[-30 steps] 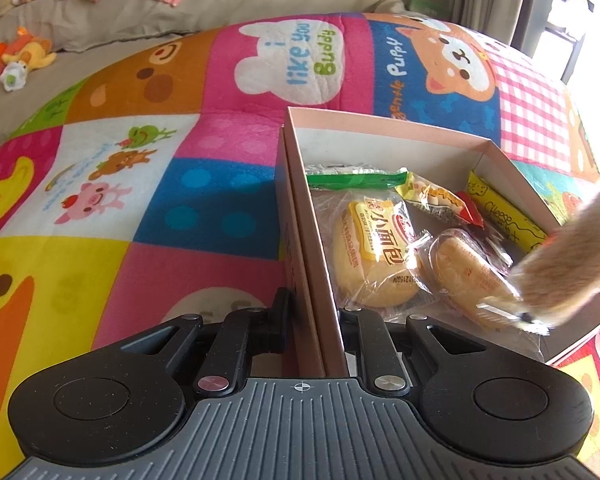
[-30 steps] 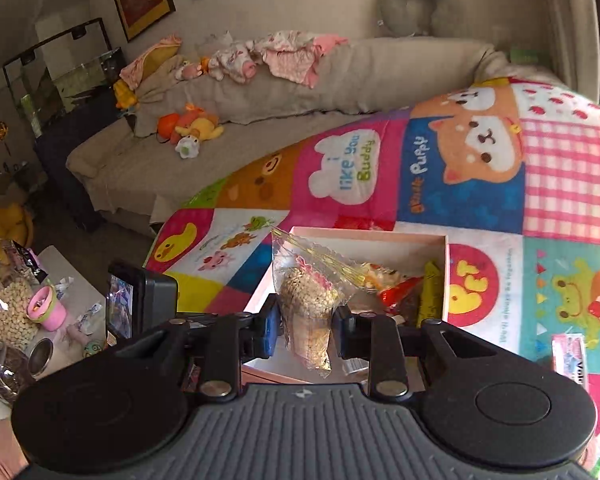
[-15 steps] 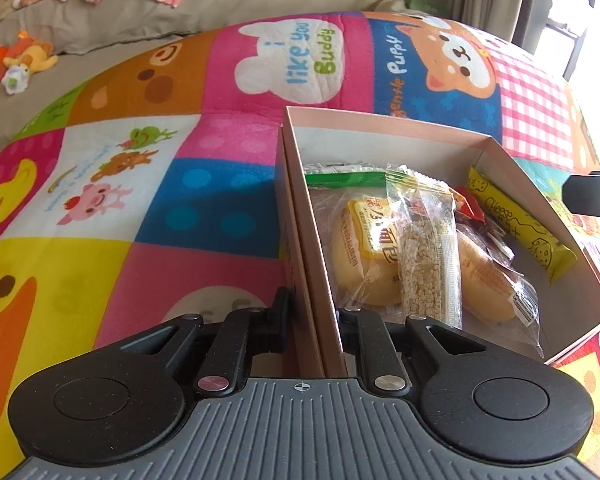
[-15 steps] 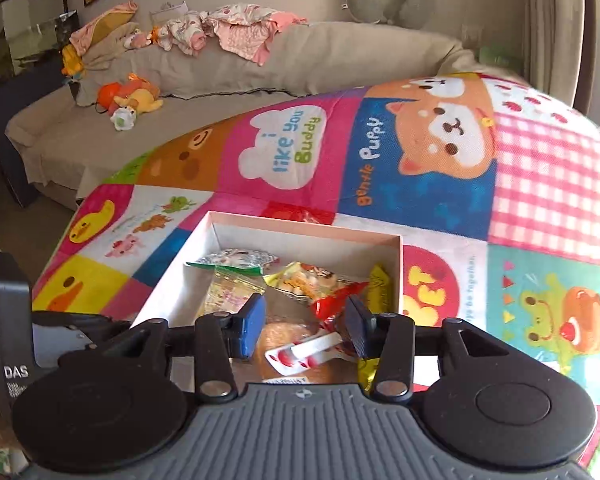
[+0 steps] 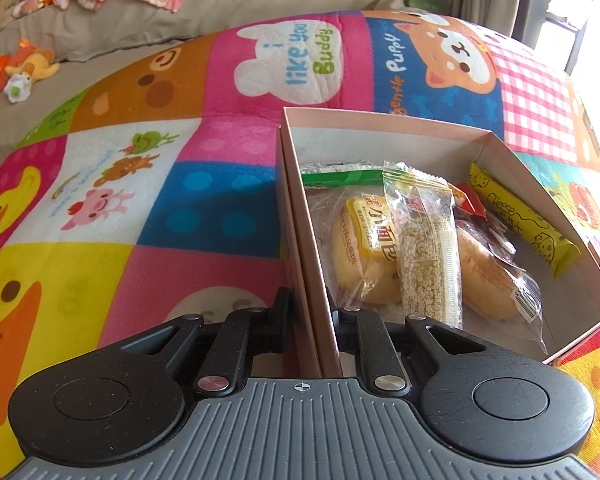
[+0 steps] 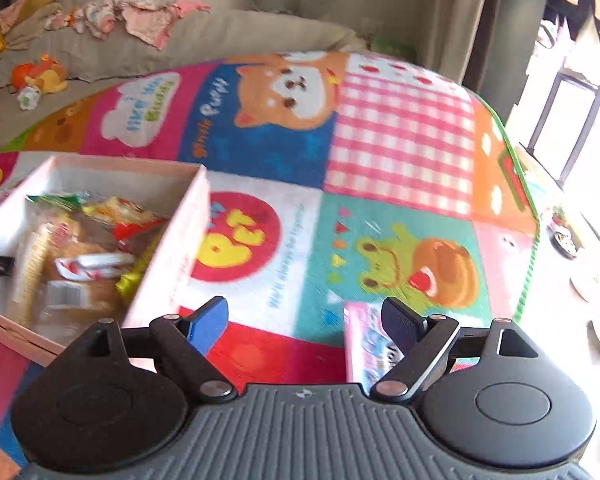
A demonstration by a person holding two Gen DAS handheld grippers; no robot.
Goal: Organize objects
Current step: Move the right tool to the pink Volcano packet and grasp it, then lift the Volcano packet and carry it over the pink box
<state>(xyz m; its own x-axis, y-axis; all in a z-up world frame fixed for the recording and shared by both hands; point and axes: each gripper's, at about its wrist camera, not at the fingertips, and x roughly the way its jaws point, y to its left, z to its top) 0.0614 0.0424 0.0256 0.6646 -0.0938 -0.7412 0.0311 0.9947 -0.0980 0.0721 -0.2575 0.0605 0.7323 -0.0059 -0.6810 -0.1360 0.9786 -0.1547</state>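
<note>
A pink cardboard box (image 5: pixel 380 120) lies on a bright patchwork play mat. My left gripper (image 5: pixel 308 304) is shut on the box's near left wall. Inside the box lie a clear bag of puffed grain (image 5: pixel 426 256), two wrapped buns (image 5: pixel 360 256), a yellow cheese stick (image 5: pixel 520 220) and a green packet (image 5: pixel 340 176). In the right wrist view the box (image 6: pixel 172 240) sits at the left. My right gripper (image 6: pixel 306 316) hangs over the mat to the box's right, its jaws opening with nothing between them. A pink packet (image 6: pixel 364 344) lies on the mat by its right finger.
A beige sofa (image 5: pixel 180 12) with baby clothes and a plush toy (image 5: pixel 20 68) runs along the far side. The mat's right edge (image 6: pixel 528 200) drops off towards a bright window, with dishes (image 6: pixel 564 236) beyond it.
The right gripper let go of the grain bag, which now lies in the box on the buns. It then swung right and down over the mat, its jaws spreading wide. The left gripper stayed put.
</note>
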